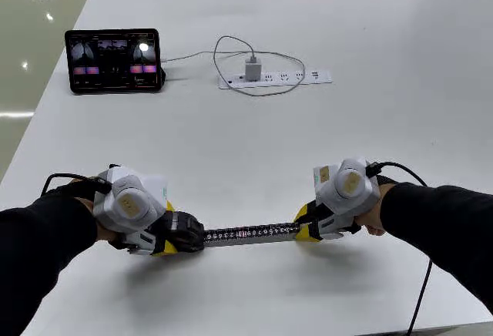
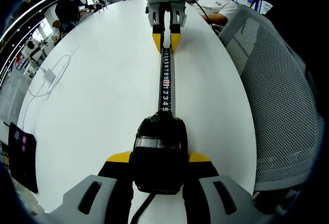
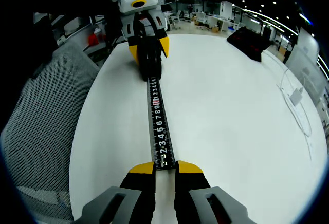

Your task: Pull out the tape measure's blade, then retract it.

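The white table [image 1: 254,120] is the work surface. The left gripper [image 1: 168,232], at lower left of the head view, has its jaws clamped on either side of the black tape measure case [image 2: 159,152], which sits low on the table. The right gripper [image 3: 164,168], at lower right of the head view, has its jaws nearly together, pinching the free end of the blade [image 1: 250,234]. The blade is part-way out, its long axis running left to right between the grippers. Judged from this, further pulling or retraction follows that line, led by the right gripper.
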Available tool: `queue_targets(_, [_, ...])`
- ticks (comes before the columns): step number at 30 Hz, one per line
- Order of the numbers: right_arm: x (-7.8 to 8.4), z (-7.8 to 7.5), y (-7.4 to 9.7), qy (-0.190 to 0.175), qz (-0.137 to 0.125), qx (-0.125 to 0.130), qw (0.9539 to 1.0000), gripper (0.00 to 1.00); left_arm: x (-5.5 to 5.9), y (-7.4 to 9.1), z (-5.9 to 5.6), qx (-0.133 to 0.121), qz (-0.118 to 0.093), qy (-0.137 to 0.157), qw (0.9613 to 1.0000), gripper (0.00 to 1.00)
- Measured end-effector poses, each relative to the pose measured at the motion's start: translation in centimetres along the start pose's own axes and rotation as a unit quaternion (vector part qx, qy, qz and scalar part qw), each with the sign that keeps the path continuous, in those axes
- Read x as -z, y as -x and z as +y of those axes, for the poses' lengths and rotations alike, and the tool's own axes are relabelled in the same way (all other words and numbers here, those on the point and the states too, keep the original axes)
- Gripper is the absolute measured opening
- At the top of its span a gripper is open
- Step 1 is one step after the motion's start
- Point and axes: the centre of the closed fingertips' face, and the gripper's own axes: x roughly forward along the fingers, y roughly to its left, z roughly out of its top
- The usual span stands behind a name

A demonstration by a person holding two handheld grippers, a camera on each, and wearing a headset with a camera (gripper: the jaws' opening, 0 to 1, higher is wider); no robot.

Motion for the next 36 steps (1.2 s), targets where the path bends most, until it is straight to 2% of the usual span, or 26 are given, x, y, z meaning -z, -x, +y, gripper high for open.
queue_targets(36, [2.1,-0.6,1.4,-0.005,0.013,0.006,0.9999,0.09,0.0,-0.1,0.0,0.000,0.002,0.000,1.0000,0.32])
